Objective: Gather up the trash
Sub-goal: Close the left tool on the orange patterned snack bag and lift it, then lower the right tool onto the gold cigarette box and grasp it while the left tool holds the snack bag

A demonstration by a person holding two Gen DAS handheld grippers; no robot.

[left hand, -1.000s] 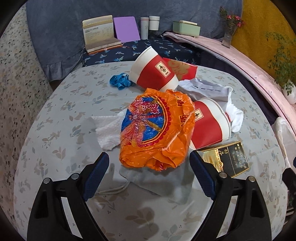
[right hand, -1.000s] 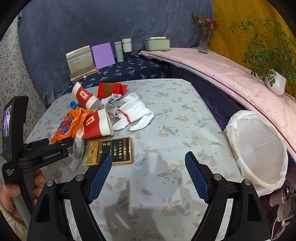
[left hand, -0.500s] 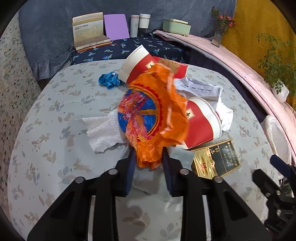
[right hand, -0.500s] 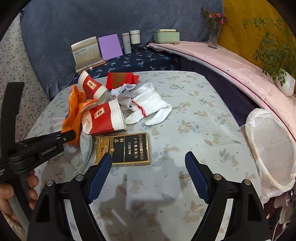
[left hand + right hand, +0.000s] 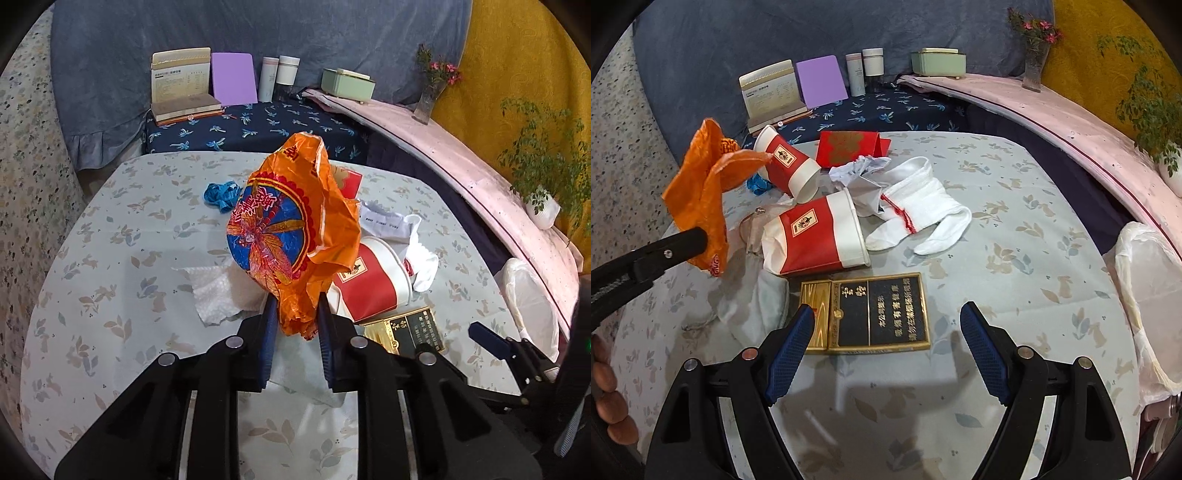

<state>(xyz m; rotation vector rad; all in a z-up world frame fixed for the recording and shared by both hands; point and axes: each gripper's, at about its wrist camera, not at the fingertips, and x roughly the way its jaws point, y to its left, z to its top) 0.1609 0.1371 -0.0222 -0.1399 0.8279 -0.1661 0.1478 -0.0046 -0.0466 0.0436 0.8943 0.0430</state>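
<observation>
My left gripper (image 5: 294, 325) is shut on an orange plastic wrapper (image 5: 295, 236) and holds it up above the table; the wrapper also shows in the right wrist view (image 5: 701, 192). My right gripper (image 5: 886, 339) is open, just above a black and gold cigarette box (image 5: 875, 314), which shows in the left wrist view too (image 5: 406, 330). Two red and white paper cups (image 5: 816, 240) (image 5: 786, 162), a red envelope (image 5: 849, 147), white socks (image 5: 919, 214), crumpled paper (image 5: 860, 170), a white tissue (image 5: 218, 291) and a blue ribbon scrap (image 5: 219, 194) lie on the table.
A white bag-lined bin (image 5: 1148, 295) stands at the table's right edge. A grey cloth (image 5: 750, 306) lies under the cups. Books (image 5: 184, 92), bottles (image 5: 279, 77), a green box (image 5: 347, 85) and a vase (image 5: 428, 96) sit on the far shelves. A potted plant (image 5: 539, 199) stands at the right.
My left gripper has closed on the orange wrapper and lifted it off the pile. My right gripper has moved forward to the cigarette box, still open.
</observation>
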